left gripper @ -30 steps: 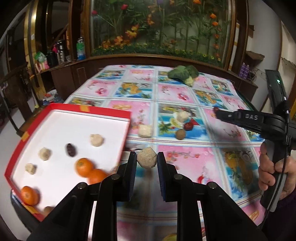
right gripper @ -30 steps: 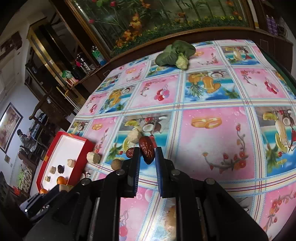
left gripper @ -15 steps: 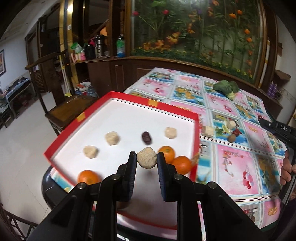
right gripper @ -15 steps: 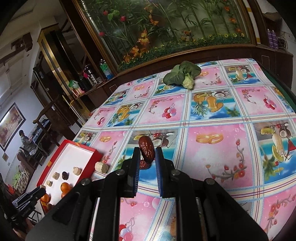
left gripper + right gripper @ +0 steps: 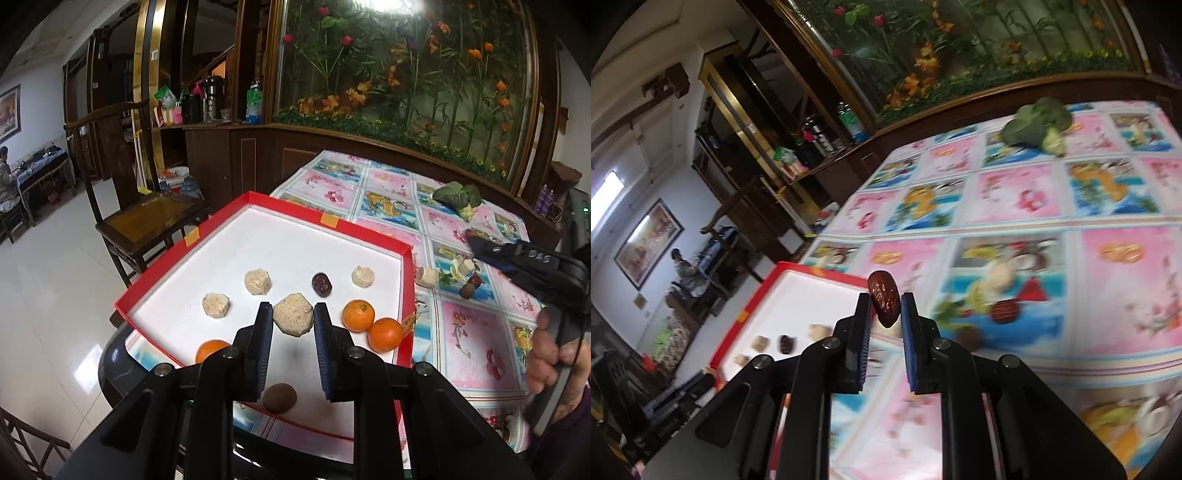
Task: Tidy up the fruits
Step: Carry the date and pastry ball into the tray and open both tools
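My left gripper (image 5: 293, 320) is shut on a beige crumbly ball (image 5: 293, 319), held over the red-rimmed white tray (image 5: 258, 197). In the tray lie beige pieces (image 5: 258, 281), a dark date (image 5: 321, 284), oranges (image 5: 358, 315) and a brown fruit (image 5: 279, 397). My right gripper (image 5: 884, 308) is shut on a dark red date (image 5: 884, 302) above the table near the tray's corner (image 5: 783, 266); it also shows in the left wrist view (image 5: 476, 240). Loose fruits (image 5: 467, 284) remain on the tablecloth.
A green leafy vegetable (image 5: 1038, 123) lies at the table's far side. A wooden chair (image 5: 147, 218) stands left of the tray. A wooden cabinet with bottles (image 5: 207, 107) and a flower display line the back wall.
My left gripper has carried the beige ball further in over the tray. My right gripper has swung left toward the tray with the date.
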The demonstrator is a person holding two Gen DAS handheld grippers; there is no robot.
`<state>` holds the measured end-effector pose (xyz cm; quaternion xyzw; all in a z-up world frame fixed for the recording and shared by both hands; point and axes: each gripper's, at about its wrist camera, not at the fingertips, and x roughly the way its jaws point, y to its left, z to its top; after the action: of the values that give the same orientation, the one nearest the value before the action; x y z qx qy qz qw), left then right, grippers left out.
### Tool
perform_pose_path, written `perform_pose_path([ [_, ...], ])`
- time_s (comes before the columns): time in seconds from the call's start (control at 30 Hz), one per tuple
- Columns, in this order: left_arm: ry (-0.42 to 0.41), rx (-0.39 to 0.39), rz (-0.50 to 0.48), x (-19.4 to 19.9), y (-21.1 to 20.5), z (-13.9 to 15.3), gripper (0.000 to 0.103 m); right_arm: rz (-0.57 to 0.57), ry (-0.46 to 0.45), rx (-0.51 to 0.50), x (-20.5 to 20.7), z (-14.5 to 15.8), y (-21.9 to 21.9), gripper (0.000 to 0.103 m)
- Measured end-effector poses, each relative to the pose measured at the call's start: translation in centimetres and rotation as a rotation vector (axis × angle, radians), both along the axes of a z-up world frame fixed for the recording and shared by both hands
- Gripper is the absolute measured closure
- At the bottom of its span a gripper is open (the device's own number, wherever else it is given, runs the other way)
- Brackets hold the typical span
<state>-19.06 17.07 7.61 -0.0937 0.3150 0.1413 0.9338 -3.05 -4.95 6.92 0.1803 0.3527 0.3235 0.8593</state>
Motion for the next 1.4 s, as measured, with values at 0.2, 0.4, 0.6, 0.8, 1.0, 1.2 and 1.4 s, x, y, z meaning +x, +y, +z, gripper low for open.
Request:
perform_pose_path([
  [0.2, -0.023, 0.045, 0.034, 0.3, 0.3, 0.3, 0.082, 0.095, -0.023, 0.003, -1.7, 0.2, 5.5, 0.085],
  [0.4, -0.008, 0.061, 0.056, 1.1, 0.8, -0.4, 0.082, 0.138, -0.007, -0.041, -1.9, -0.7, 8.1, 0.085],
  [0.6, 0.007, 0.086, 0.086, 1.9, 1.7, -0.5, 0.082, 0.166, 0.041, -0.010, -0.4, -0.8, 11.7, 0.085],
  [0.8, 0.039, 0.111, 0.109, 3.3, 2.5, -1.1, 0.082, 0.184, 0.053, -0.032, 1.9, -0.2, 16.5, 0.085],
  [1.0, 0.064, 0.105, 0.120, 4.4, 3.0, -1.7, 0.082, 0.213, 0.064, -0.129, 3.2, -1.6, 18.1, 0.085],
  [1.2, 0.086, 0.105, 0.113, 5.0, 2.7, -2.2, 0.082, 0.220, 0.087, -0.160, 3.9, -2.5, 17.7, 0.085],
  [1.4, 0.125, 0.085, 0.107, 5.6, 2.8, -3.0, 0.082, 0.224, 0.106, -0.172, 4.0, -2.9, 17.7, 0.085],
])
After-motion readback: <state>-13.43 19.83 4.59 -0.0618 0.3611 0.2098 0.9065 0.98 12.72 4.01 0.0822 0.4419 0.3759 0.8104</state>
